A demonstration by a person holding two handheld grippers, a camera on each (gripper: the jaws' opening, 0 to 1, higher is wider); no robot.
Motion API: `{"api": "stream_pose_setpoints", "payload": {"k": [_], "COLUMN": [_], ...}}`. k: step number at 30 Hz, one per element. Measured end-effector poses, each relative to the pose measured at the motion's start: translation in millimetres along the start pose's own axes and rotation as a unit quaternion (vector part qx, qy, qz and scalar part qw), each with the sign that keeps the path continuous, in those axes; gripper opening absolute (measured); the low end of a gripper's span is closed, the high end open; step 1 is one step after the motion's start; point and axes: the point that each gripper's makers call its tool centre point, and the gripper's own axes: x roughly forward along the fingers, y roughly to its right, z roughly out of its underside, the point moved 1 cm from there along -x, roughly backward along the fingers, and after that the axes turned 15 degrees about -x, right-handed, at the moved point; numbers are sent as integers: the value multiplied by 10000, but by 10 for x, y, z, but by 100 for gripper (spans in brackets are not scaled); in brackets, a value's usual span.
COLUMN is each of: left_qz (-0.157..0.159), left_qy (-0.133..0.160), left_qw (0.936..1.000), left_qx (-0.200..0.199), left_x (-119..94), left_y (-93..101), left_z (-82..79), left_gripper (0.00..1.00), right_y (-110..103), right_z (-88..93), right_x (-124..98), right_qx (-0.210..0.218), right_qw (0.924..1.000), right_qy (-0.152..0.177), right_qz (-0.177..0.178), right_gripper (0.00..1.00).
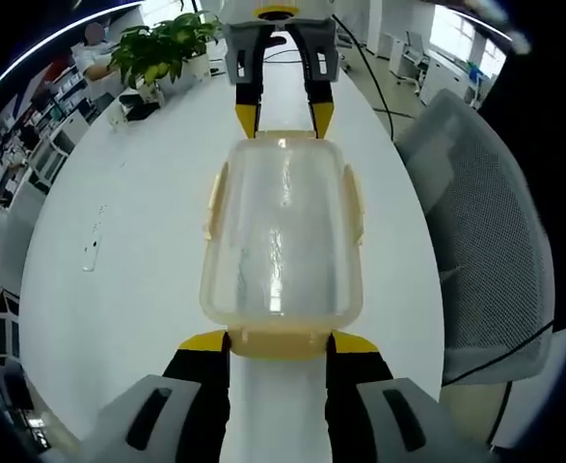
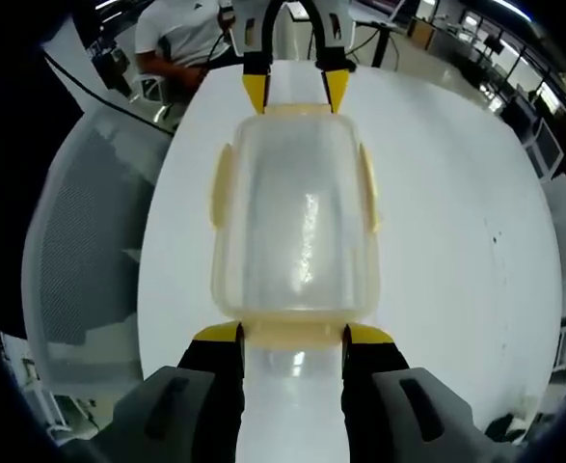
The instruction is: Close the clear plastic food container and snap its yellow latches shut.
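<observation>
Mid-desk, the container is bracketed end to end: left gripper and right gripper, jaws apart, each straddling an end latch. Light, slick, flexible plastic is judged; latches are best pressed.

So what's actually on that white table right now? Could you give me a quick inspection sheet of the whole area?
Surface: white table, long with rounded edges.
Job's things: clear plastic food container with its lid on; yellow latches on the long sides stand out from the walls, apparently unsnapped.
Clutter: potted plant at the far end; small dark specks on the tabletop.
Grippers: left gripper and right gripper sit at opposite short ends of the container, jaws straddling the end latches; actual contact is unclear.
Cables: black cable trailing over the table edge.
Surroundings: grey mesh chair, office desks, a person standing nearby.
</observation>
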Motion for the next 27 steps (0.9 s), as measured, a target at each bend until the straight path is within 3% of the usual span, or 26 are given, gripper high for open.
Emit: {"api": "stream_pose_setpoints", "payload": {"k": [11,27], "left_qz": [47,80], "left_qy": [116,225], "left_qw": [9999,9997], "left_qx": [31,-20], "left_x": [131,301], "left_y": [15,55], "left_z": [-221,-424], "left_gripper": [32,32], "right_y": [-23,-46], "right_z": [256,529], "right_x": [-44,-60], "right_qx": [25,-18], "right_qw": [9999,9994], "right_qy": [-137,-320], "right_qz": [-30,-85], "right_gripper": [36,36]}}
